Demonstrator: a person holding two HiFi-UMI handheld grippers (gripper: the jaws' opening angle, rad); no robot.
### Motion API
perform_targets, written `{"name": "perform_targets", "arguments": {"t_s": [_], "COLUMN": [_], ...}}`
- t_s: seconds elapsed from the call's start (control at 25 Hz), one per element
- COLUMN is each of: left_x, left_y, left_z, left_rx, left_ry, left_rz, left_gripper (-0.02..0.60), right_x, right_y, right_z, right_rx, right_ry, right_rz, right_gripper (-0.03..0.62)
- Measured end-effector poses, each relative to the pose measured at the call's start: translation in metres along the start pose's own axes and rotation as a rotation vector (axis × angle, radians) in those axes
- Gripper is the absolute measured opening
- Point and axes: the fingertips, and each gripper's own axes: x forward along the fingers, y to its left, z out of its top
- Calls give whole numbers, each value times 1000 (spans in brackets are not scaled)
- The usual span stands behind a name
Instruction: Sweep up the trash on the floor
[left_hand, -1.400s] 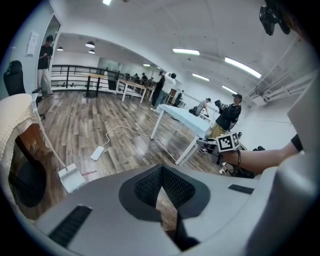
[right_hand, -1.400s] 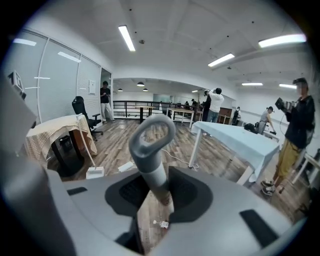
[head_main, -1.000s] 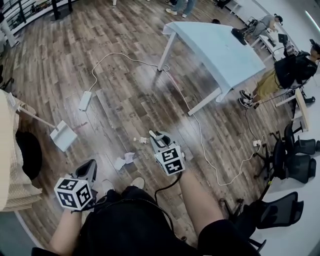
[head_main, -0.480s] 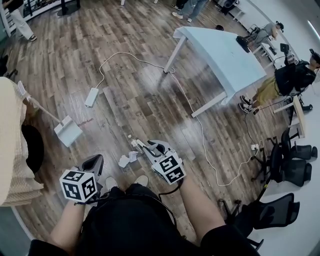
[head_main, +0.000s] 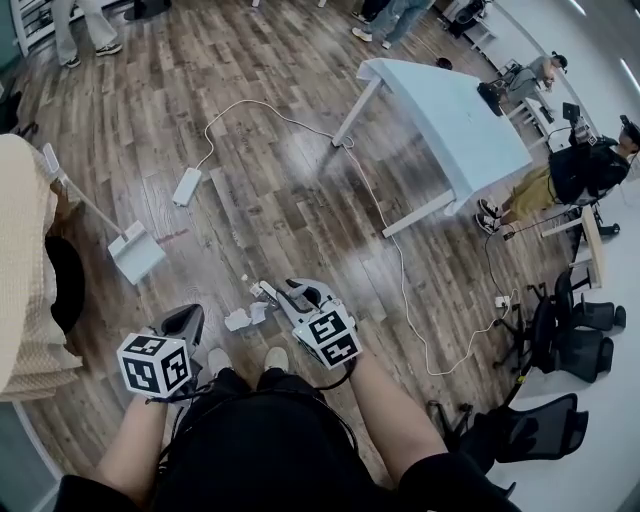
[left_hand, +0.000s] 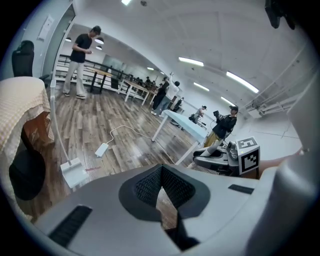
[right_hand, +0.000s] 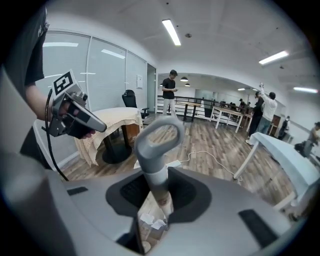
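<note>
Crumpled white paper trash (head_main: 240, 319) lies on the wooden floor just ahead of my feet, with smaller bits (head_main: 256, 291) beside it; the paper (right_hand: 150, 220) also shows below the jaws in the right gripper view. My right gripper (head_main: 291, 296) is shut on a grey broom handle (right_hand: 156, 150) whose looped end points forward; the brush end is hidden. A white long-handled dustpan (head_main: 138, 252) stands to the left, its handle leaning on a cloth-covered table. My left gripper (head_main: 181, 321) hangs low by my left leg, shut with nothing in it (left_hand: 161, 192).
A round table with a beige cloth (head_main: 22, 270) stands at the left. A white cable and power strip (head_main: 187, 186) run across the floor to a light-blue table (head_main: 450, 110). Office chairs (head_main: 575, 330) and a seated person (head_main: 560, 165) are at the right; people stand at the back.
My right gripper with the broom handle has swung left, nearer the crumpled paper. The view has shifted slightly forward. My left gripper has barely moved.
</note>
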Motion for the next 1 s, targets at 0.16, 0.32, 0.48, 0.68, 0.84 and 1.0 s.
{"name": "perform_targets", "arguments": {"t_s": [0.16,0.32,0.48,0.68,0.84,1.0], "left_x": [-1,6,16,27,28,33], "left_y": [0,-17,-43,-71,-88,-112], "left_z": [-2,-3,-1,8,33,52], "left_rx": [-32,-20,9,55,142,248], "left_ry": [-24,-23,-27,-40,-91,-129], "left_rz": [32,22,0,-8,42,69], "left_gripper": [-6,-5,-6,-6,-6,-6], "right_x": [-1,-11,-28,-64,-111,-150], "right_y": [-17,-44,-78,-120,-138,-141], "right_z": [2,-2,-10,-7,20,45], "right_rx": [62,104,140,216,288,315], "right_ry": [-36,-60,-78,-133,-241,-326], "right_rz": [-55,-124,-204,-320,-414,-485], "right_gripper": [107,104,103,103,103,103]}}
